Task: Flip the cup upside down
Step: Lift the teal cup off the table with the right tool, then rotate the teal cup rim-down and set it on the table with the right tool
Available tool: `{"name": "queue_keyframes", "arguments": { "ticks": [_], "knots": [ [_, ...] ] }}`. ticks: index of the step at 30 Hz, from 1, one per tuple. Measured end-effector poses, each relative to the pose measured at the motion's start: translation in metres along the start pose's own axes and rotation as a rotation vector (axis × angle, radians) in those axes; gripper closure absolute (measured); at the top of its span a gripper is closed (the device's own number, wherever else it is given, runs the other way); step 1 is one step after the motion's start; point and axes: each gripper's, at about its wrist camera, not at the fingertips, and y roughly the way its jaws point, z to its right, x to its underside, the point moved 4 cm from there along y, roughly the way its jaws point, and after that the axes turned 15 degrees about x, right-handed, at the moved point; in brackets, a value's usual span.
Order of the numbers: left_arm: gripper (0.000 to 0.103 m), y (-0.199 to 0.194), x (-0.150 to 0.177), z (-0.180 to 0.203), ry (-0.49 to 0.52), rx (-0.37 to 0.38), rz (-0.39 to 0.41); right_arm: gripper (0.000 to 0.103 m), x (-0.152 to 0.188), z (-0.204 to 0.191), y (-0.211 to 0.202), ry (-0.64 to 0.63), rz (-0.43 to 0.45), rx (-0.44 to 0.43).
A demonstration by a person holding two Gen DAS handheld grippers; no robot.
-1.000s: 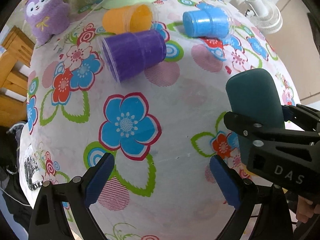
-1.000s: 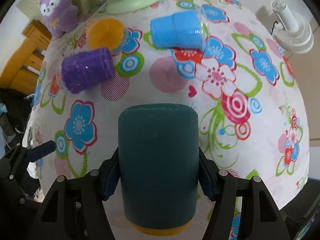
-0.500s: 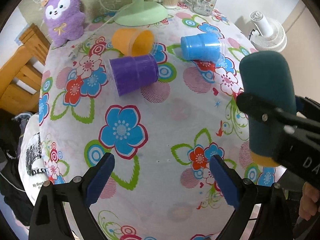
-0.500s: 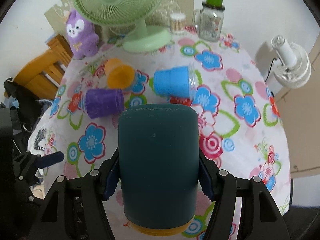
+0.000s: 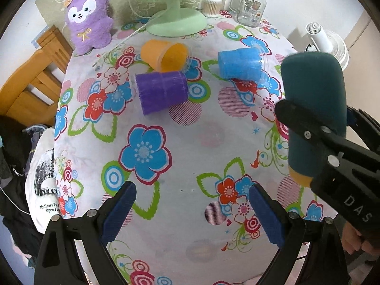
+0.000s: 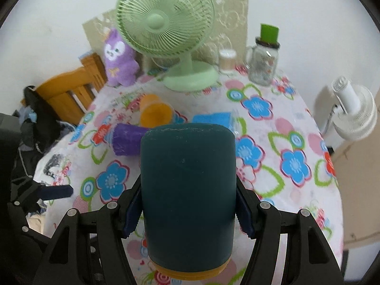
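My right gripper (image 6: 187, 209) is shut on a dark teal cup (image 6: 187, 190) with an orange rim, held above the floral table with the rim end toward me and the closed base pointing away. The cup also shows in the left wrist view (image 5: 313, 109), at the right, lifted off the cloth. My left gripper (image 5: 192, 211) is open and empty over the near part of the table. A purple cup (image 5: 161, 91), an orange cup (image 5: 163, 53) and a blue cup (image 5: 242, 64) lie on their sides further back.
A green desk fan (image 6: 166, 23), a purple plush toy (image 6: 118, 59), a glass jar with green lid (image 6: 263, 61) and a small white container (image 6: 226, 61) stand at the back. A wooden chair (image 5: 30, 80) is at the left, a white fan (image 6: 351, 111) at the right.
My right gripper has lifted the teal cup higher and tilted up, so more of the far table and wall show. The left gripper has also drawn back and up.
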Motion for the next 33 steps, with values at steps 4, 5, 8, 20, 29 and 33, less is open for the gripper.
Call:
{"name": "queue_keyframes", "arguments": {
  "ticks": [4,5,8,20,29,33],
  "knots": [
    [0.006,0.011,0.006,-0.002,0.002,-0.008,0.005,0.034,0.009,-0.003,0.002,-0.039,0.131,-0.024],
    [0.006,0.015,0.007,-0.004,-0.003,-0.004,0.001,0.034,0.011,-0.004,0.004,-0.046,0.147,-0.021],
    [0.006,0.024,0.012,-0.012,-0.039,0.005,0.009,0.034,0.02,-0.007,0.013,-0.057,0.163,-0.02],
    [0.006,0.054,0.013,-0.02,0.027,0.041,0.031,0.034,0.047,-0.002,0.039,0.006,0.185,0.019],
    [0.006,0.067,0.014,-0.015,0.11,0.023,0.042,0.034,0.059,-0.004,0.046,0.022,0.214,0.0],
    [0.006,0.073,0.018,-0.016,0.127,0.013,0.037,0.034,0.069,-0.005,0.046,0.034,0.222,-0.005]
  ]
}}
